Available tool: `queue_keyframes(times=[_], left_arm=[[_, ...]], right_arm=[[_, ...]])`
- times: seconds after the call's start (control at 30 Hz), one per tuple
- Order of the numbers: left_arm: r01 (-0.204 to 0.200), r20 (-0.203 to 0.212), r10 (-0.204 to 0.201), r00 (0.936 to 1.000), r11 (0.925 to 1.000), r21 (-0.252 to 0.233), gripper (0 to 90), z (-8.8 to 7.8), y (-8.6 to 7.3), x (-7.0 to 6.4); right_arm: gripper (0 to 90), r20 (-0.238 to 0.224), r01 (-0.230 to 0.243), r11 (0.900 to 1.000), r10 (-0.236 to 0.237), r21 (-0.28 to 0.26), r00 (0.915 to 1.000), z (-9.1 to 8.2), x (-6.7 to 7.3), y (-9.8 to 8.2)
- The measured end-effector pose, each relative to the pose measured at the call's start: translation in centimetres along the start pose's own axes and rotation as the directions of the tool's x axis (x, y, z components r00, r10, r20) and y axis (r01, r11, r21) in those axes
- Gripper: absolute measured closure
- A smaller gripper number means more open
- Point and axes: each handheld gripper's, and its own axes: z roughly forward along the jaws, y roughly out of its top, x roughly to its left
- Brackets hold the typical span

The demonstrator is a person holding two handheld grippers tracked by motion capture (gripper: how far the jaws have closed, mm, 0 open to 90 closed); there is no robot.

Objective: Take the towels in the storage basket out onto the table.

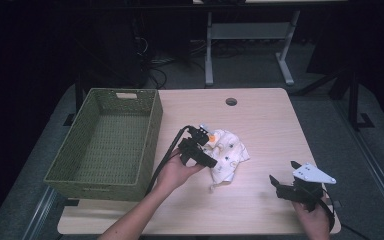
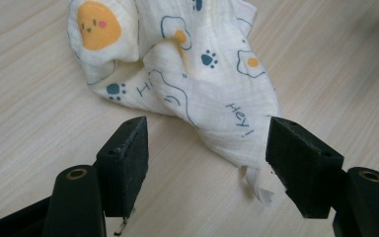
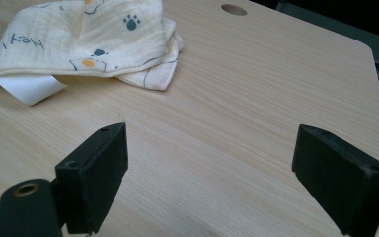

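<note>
— Where does the cloth (image 1: pixel 226 155) lie?

— Crumpled near the middle of the light wooden table (image 1: pixel 265 125), right of the green woven basket (image 1: pixel 107 142), which stands on the table's left part and holds nothing that can be seen. It is cream, printed with fried eggs, paw marks and the word "Hey!", and a white label (image 3: pixel 27 88) sticks out from under one edge.

— Which gripper is nearer to it?

— The left gripper (image 1: pixel 200 150) by far. It sits at the cloth's left edge, and in the left gripper view its jaws stand wide apart with a narrow corner of the cloth (image 2: pixel 217 133) reaching down between them, close beside the right-hand jaw. Whether that jaw touches the fabric cannot be told.

— And the other one?

— The right gripper (image 1: pixel 282 182) hangs well apart from the cloth, near the table's front right corner, jaws also wide and holding nothing; in its own view the cloth lies ahead and to the left.

— So what does the next move likely turn on?

— Probably that corner: it points toward the left gripper's open jaws, so closing there looks the shortest way to a grasp.
</note>
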Motion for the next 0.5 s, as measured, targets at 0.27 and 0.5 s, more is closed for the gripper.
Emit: queue_keyframes(times=[0.27,0.5], left_arm=[[-0.008,0.008,0.008,0.9999,0.9994,-0.034,30.0,-0.7,-1.9,-0.5],[-0.003,0.032,0.004,0.9995,0.9984,-0.056,29.1,-1.1,-3.5,-1.0]], right_arm=[[13.5,0.000,0.004,1.000,-0.004,0.002,1.0000,0.1,0.1,0.0],[13.5,0.000,0.007,1.000,-0.007,0.009,1.0000,0.1,0.2,-0.1]])
